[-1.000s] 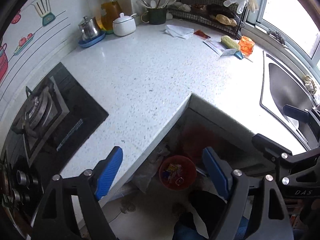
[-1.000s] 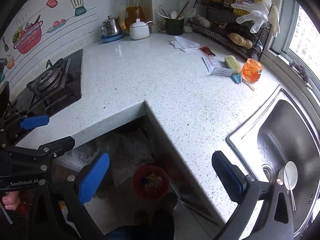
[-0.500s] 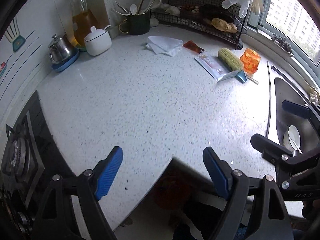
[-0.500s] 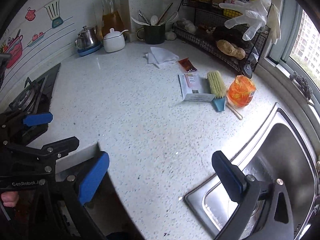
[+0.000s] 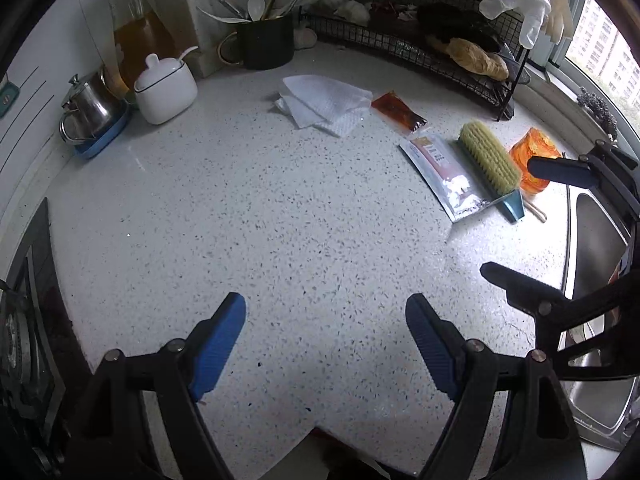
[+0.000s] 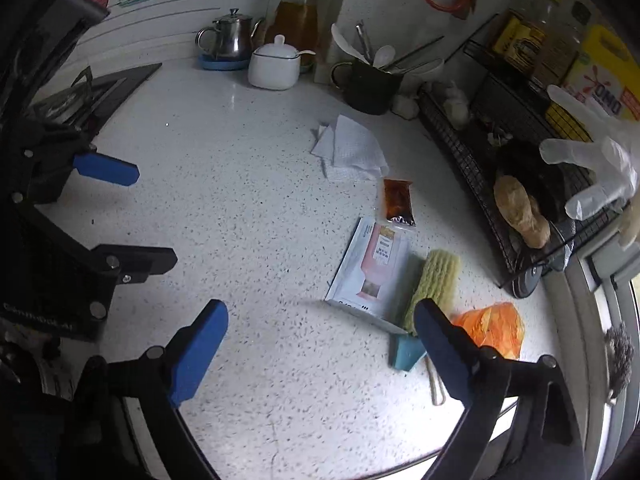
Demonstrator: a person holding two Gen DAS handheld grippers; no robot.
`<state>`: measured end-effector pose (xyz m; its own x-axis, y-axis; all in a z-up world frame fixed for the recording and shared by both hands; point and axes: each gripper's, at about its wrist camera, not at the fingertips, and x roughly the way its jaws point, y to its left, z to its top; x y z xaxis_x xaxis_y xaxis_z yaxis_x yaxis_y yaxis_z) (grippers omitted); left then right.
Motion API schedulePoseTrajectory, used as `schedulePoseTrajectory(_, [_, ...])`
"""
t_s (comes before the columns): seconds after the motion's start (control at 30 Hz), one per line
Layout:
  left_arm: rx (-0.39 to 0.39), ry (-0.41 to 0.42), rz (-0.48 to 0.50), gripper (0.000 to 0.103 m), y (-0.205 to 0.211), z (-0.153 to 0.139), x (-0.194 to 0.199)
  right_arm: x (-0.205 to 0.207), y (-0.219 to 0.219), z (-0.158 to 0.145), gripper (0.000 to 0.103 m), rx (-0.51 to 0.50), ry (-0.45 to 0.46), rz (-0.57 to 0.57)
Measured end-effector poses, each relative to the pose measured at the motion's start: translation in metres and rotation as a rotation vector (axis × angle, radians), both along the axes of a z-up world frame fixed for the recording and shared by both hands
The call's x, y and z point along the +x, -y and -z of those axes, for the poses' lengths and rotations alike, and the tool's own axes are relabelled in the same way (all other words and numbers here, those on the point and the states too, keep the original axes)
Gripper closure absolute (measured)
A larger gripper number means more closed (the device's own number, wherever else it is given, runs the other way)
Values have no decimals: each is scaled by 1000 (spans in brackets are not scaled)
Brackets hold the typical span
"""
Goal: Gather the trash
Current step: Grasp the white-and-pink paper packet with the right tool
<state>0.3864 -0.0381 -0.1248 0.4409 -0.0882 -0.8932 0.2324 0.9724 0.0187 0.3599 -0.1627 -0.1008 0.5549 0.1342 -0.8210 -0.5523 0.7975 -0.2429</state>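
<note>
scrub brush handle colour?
Teal-blue handle, pale yellow bristles; clearest in the right wrist view.

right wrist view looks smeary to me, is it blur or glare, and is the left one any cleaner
Right wrist view: motion blur softens the pink-labelled packet and scrub brush; the gripper frame darkens the left edge. Left wrist view: sharper, but window light glares off the countertop near the sink and washes out the packet's lower end. Both views bow straight edges, fisheye-style.

We note: sink (image 5: 596, 248) cut by right edge; stove (image 5: 24, 320) clipped left; pouch (image 6: 370, 268) print too small; brush (image 6: 434, 280) handle behind right tongs (image 6: 320, 344).
</note>
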Motion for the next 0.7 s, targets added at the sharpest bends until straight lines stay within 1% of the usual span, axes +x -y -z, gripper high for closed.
schedulePoseTrajectory(0.13, [17,-19,-23,22,-3,9,8,20,5,16,28,-36,-31,-68])
schedulePoseTrajectory(0.23, [26,-33,-44,22,-5,14,12,32,10,24,35,-32,-61,-88])
schedulePoseTrajectory(0.27, [29,-38,-49,22,-5,15,13,36,13,27,42,-24,-78,-93])
schedulePoseTrajectory(0.3, [31,-40,-54,22,-6,15,14,39,13,30,52,-25,-91,-93])
schedulePoseTrajectory(0.33, [33,-41,-56,22,-6,15,14,41,15,32,58,-19,-102,-95])
schedulePoseTrajectory(0.37, [36,-42,-55,22,-5,16,15,42,15,34,68,-8,-118,-102])
schedulePoseTrajectory(0.43, [42,-43,-53,22,-5,16,14,43,15,38,75,7,-137,-103])
schedulePoseTrajectory(0.47, [44,-43,-51,22,-4,16,14,43,14,39,83,10,-144,-105])
schedulePoseTrajectory(0.5, [45,-44,-51,22,-4,16,14,43,13,40,88,18,-148,-108])
schedulePoseTrajectory(0.6, [46,-41,-52,22,-5,14,12,36,4,41,97,36,-157,-129])
schedulePoseTrajectory(0.7, [39,-31,-51,22,-8,8,9,26,-7,40,101,71,-172,-149])
